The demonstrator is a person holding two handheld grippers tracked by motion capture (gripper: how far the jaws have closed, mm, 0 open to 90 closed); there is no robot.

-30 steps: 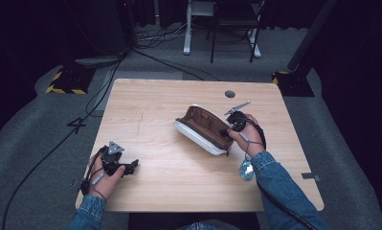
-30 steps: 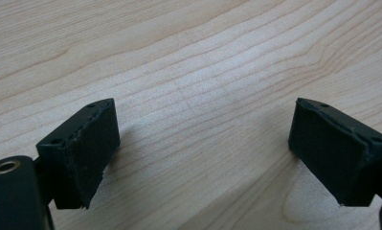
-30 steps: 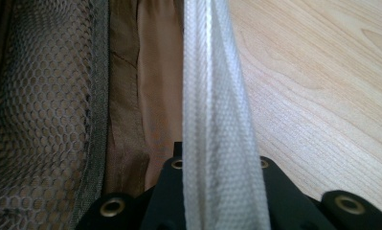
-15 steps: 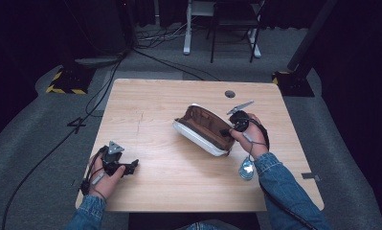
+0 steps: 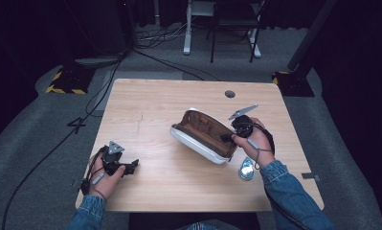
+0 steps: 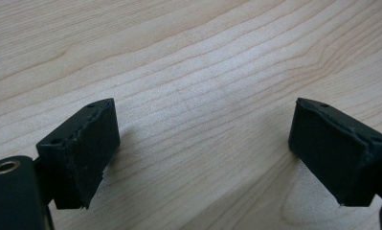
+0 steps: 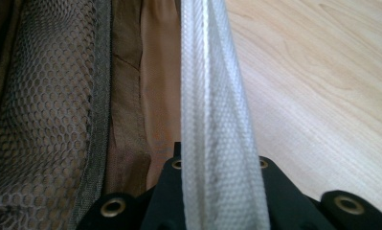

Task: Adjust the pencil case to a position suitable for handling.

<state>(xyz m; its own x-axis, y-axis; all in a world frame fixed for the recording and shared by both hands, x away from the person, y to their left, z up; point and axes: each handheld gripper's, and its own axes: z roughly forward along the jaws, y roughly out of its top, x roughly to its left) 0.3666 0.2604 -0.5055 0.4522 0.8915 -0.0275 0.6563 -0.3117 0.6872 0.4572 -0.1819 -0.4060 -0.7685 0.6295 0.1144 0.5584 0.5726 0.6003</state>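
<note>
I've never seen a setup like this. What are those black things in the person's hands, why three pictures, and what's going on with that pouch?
A person sits at a wooden table, holding a hand-operated two-jaw gripper in each hand. The wide picture comes from a camera above; the two close-ups come from cameras riding on each gripper, looking along its jaws.

The left gripper rests near the table's front edge, jaws apart with nothing between them, bare wood beneath.

The right gripper is shut on the white edge of an open pouch, white outside with brown lining and a mesh pocket inside. A small shiny object lies on the table beside that hand; I can't tell what it is.
</note>
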